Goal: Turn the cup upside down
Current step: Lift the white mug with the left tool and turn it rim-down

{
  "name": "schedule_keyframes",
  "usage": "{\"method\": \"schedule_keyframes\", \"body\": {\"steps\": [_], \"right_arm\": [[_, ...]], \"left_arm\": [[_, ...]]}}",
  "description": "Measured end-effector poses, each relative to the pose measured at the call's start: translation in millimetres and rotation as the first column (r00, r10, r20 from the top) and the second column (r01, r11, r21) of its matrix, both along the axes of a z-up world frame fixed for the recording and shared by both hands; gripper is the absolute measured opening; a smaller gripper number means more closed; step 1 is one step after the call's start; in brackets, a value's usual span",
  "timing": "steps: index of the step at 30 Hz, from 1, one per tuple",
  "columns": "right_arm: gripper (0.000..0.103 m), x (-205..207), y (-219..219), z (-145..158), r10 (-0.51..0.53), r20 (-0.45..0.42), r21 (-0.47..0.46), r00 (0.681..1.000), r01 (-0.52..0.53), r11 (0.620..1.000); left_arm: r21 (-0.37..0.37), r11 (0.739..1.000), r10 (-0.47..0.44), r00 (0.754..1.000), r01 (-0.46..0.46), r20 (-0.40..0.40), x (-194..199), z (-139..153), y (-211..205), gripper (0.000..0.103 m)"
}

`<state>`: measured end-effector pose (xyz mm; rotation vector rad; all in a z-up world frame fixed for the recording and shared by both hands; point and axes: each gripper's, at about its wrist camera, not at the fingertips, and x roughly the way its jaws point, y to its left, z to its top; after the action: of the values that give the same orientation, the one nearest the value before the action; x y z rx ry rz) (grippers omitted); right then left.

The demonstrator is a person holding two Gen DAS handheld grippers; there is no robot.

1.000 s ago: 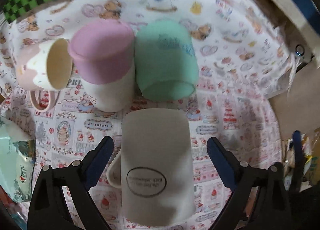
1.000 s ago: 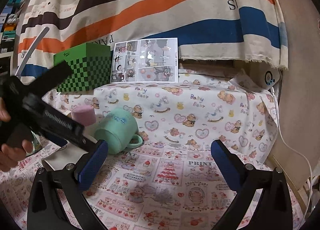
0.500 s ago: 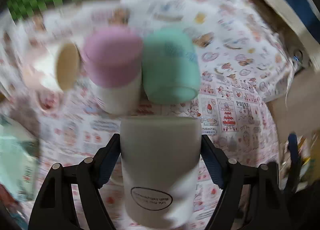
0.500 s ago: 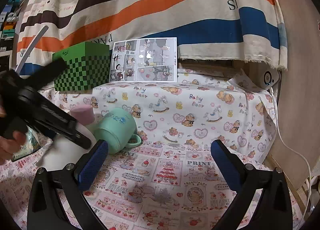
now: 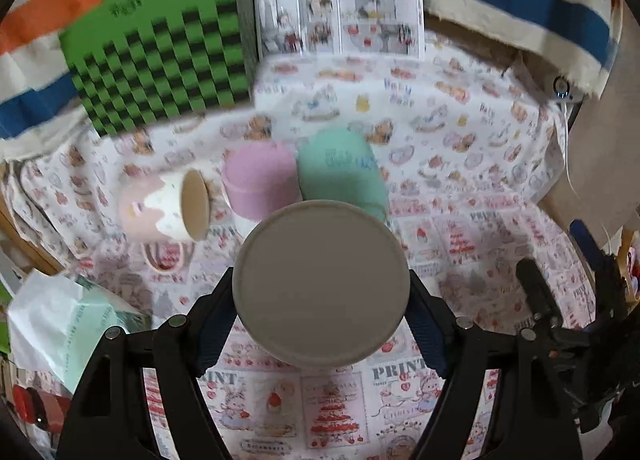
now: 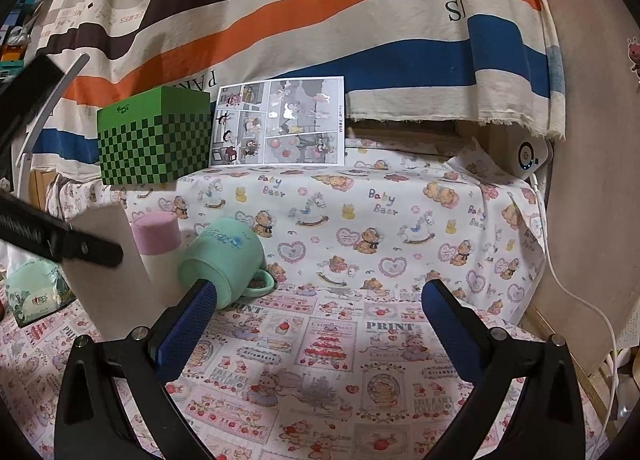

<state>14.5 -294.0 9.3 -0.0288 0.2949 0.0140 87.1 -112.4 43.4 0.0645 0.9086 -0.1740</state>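
Observation:
My left gripper (image 5: 320, 312) is shut on a grey-white mug (image 5: 320, 284), fingers on both its sides. The mug's flat base faces the camera. In the right wrist view the same mug (image 6: 108, 280) stands nearly upright, base up, tilted slightly, with the left gripper's finger (image 6: 64, 244) across it; whether its rim touches the cloth is hidden. My right gripper (image 6: 320, 324) is open and empty above the patterned cloth, to the right of the mug.
A mint mug (image 5: 344, 175) lies on its side, a pink-and-white cup (image 5: 260, 183) stands base up, and a pink-white mug (image 5: 164, 207) lies on its side. A green checkered box (image 6: 154, 143) and comic sheet (image 6: 280, 123) stand behind. A tissue pack (image 5: 68, 328) lies left.
My left gripper closed on the grey-white mug, which lay on its side, and turned it so its base now points up and toward the camera. The right gripper barely moved.

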Motion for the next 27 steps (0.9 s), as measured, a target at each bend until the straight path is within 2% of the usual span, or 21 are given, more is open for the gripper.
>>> {"method": "schedule_keyframes", "body": {"steps": [3, 5, 15, 16, 18, 21, 23, 25, 27], "right_arm": [[0.103, 0.5, 1.7, -0.2, 0.01, -0.003, -0.007, 1.0, -0.01, 1.0], [0.103, 0.4, 2.5, -0.1, 0.011, -0.004, -0.011, 1.0, -0.011, 1.0], [0.103, 0.9, 2.5, -0.3, 0.012, -0.007, -0.013, 1.0, -0.012, 1.0], [0.103, 1.0, 2.3, -0.2, 0.012, -0.008, -0.013, 1.0, -0.012, 1.0], [0.103, 0.9, 2.2, -0.1, 0.01, -0.006, -0.007, 1.0, -0.01, 1.0], [0.103, 0.4, 2.6, -0.2, 0.01, -0.004, -0.008, 1.0, -0.01, 1.0], [0.103, 0.5, 2.2, -0.2, 0.015, -0.008, -0.009, 1.0, -0.015, 1.0], [0.103, 1.0, 2.1, -0.2, 0.019, -0.01, -0.01, 1.0, -0.019, 1.0], [0.103, 0.8, 2.0, -0.1, 0.019, -0.01, -0.01, 1.0, -0.019, 1.0]], "left_arm": [[0.025, 1.0, -0.017, 1.0, 0.018, -0.024, 1.5, -10.0, -9.0, 0.076], [0.046, 0.999, -0.018, 1.0, 0.019, -0.006, 3.7, -11.8, -13.7, 0.076], [0.034, 0.998, -0.055, 0.996, 0.053, 0.07, 16.4, -25.2, -21.3, 0.078], [0.035, 0.998, -0.054, 0.994, 0.051, 0.094, 15.3, -24.8, -20.6, 0.08], [0.043, 0.999, -0.034, 0.986, 0.027, 0.163, 10.2, -19.4, -16.0, 0.093], [-0.014, 1.0, -0.019, 0.965, 0.024, 0.262, -4.0, -5.5, 0.3, 0.095], [-0.045, 0.998, -0.02, 0.942, 0.038, 0.334, -17.8, 5.4, 13.7, 0.097], [-0.052, 0.998, -0.013, 0.907, 0.039, 0.422, -35.2, 15.5, 27.1, 0.102], [-0.04, 0.999, -0.006, 0.857, 0.031, 0.516, -53.7, 24.4, 40.4, 0.103]]}}
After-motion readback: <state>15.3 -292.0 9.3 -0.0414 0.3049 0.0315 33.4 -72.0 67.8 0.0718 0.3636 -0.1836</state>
